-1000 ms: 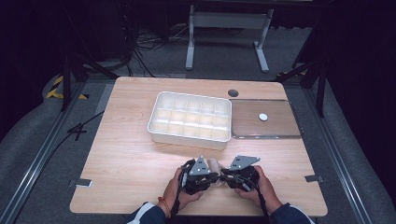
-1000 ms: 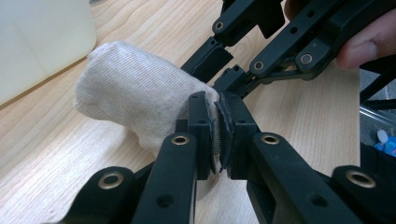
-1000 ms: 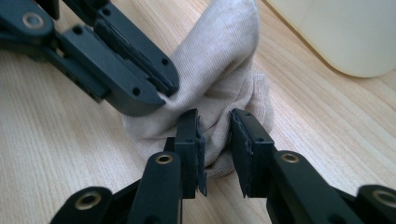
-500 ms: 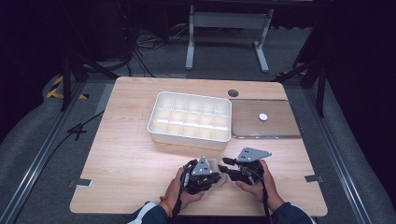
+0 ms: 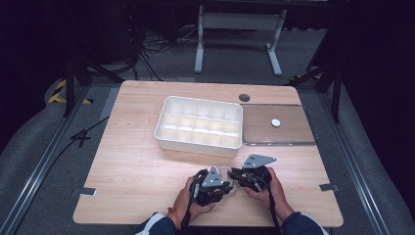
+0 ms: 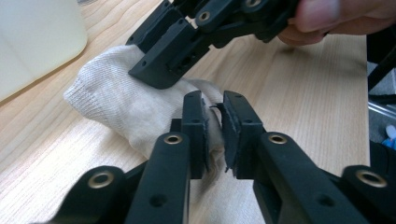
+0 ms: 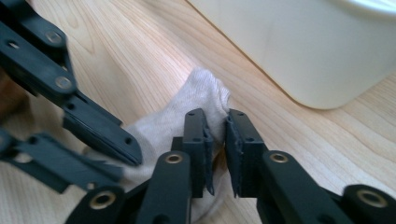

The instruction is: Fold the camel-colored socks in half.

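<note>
A cream knitted sock [image 6: 116, 102] lies bunched on the wooden table [image 5: 137, 166] near its front edge, between both hands. My left gripper [image 6: 214, 100] pinches a fold of the sock; its jaws have just been opening slightly, with fabric still pressed between the pads. My right gripper [image 7: 215, 116] grips another part of the sock [image 7: 198, 93]; its jaws have just been closing onto the cloth. In the high view the left gripper [image 5: 222, 183] and right gripper [image 5: 237, 175] meet tip to tip over the sock [image 5: 229, 172], which they mostly hide.
A white compartment tray [image 5: 164, 132] stands just behind the grippers at mid-table. To its right lies a clear flat lid [image 5: 293, 139] with a small white disc [image 5: 276, 122] on it. A dark round hole cover [image 5: 244, 97] sits near the far edge.
The right gripper has drawn slightly right and away from the left one, then settled. Less of the pale sock shows between the two grippers than a second ago.
</note>
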